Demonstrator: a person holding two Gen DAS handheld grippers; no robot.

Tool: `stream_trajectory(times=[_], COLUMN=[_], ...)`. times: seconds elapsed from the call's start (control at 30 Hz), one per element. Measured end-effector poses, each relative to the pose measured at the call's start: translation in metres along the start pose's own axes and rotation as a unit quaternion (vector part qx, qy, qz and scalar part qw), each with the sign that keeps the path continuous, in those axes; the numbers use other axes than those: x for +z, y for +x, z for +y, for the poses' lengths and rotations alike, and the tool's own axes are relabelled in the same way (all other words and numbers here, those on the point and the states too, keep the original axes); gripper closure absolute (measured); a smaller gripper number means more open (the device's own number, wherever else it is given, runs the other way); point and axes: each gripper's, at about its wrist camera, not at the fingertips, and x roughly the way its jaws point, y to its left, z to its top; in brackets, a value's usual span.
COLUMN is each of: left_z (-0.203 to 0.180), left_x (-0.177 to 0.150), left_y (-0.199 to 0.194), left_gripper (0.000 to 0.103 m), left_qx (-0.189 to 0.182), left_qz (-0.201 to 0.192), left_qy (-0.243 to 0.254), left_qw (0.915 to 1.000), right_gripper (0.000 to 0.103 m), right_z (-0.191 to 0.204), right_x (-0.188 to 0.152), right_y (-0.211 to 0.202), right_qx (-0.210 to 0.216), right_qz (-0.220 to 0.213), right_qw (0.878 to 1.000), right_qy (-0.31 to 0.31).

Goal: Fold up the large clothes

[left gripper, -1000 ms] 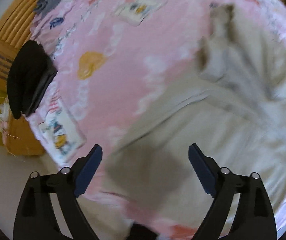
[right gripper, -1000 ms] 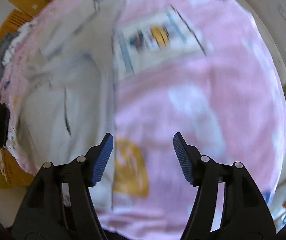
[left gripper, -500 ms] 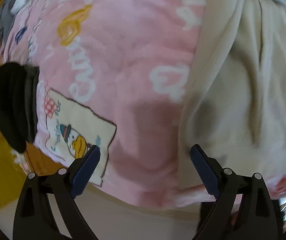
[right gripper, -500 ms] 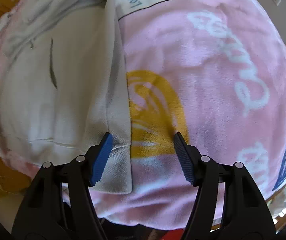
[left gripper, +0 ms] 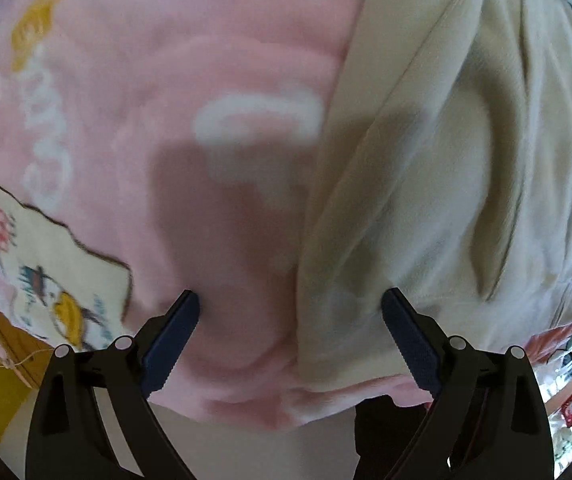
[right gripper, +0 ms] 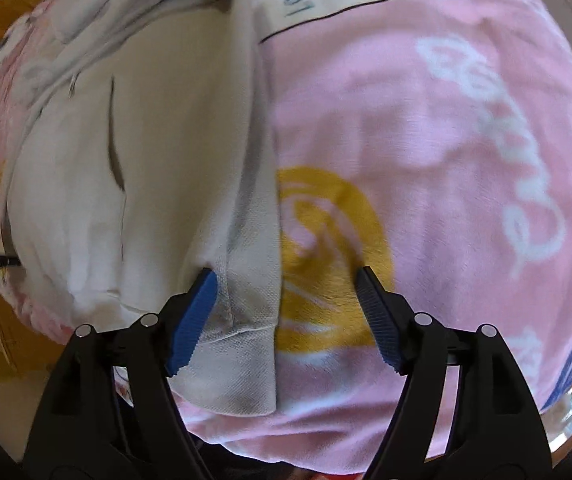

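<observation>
**Cream garment spread at the bed's near edge**

Cream garment (right gripper: 158,184) lies flat on the pink blanket (right gripper: 425,160), its hem reaching the blanket's near edge. Right gripper (right gripper: 286,276) straddles the garment's right hem corner, jaws opening, gripping nothing. Left gripper (left gripper: 289,300) stands wide open over the opposite hem corner, holding nothing.
</observation>
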Motion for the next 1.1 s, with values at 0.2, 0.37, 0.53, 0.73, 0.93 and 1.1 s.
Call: stream_trajectory(times=[0.2,0.37,0.53,0.73,0.93,1.1], left_z=[0.007,-0.003,0.002,0.026,0.043,0.038], left_x=[-0.009,-0.019,-0.021,-0.014,-0.002,0.015], left_y=[-0.003,-0.001,-0.007,-0.008,-0.023,-0.043], left_gripper=[0.017,0.019,0.029,0.045,0.084,0.094], left_qx=[-0.036,-0.041,-0.065,-0.1,-0.117,-0.126], left_qz=[-0.004,0.004,0.005,0.013,-0.004,-0.011], left_qy=[-0.013,0.0,-0.021,-0.024,-0.016,0.011], left_qw=[0.9993,0.9991,0.9976,0.9946,0.993,0.9919], right_gripper=[0.032,0.031,0.021,0.016,0.043,0.092], right_z=[0.018,0.029,0.036,0.023,0.051,0.073], right_x=[0.001,-0.015,-0.025,-0.024,-0.022,-0.009], right_y=[-0.003,-0.002,0.008,0.025,0.032,0.01], right_qx=[0.075,0.133,0.137,0.138,0.016,-0.01], right_qz=[0.015,0.05,0.069,0.082,0.099,0.104], right_qw=[0.997,0.989,0.987,0.984,0.995,0.994], right_qy=[0.024,0.031,0.04,0.081,0.0,0.02])
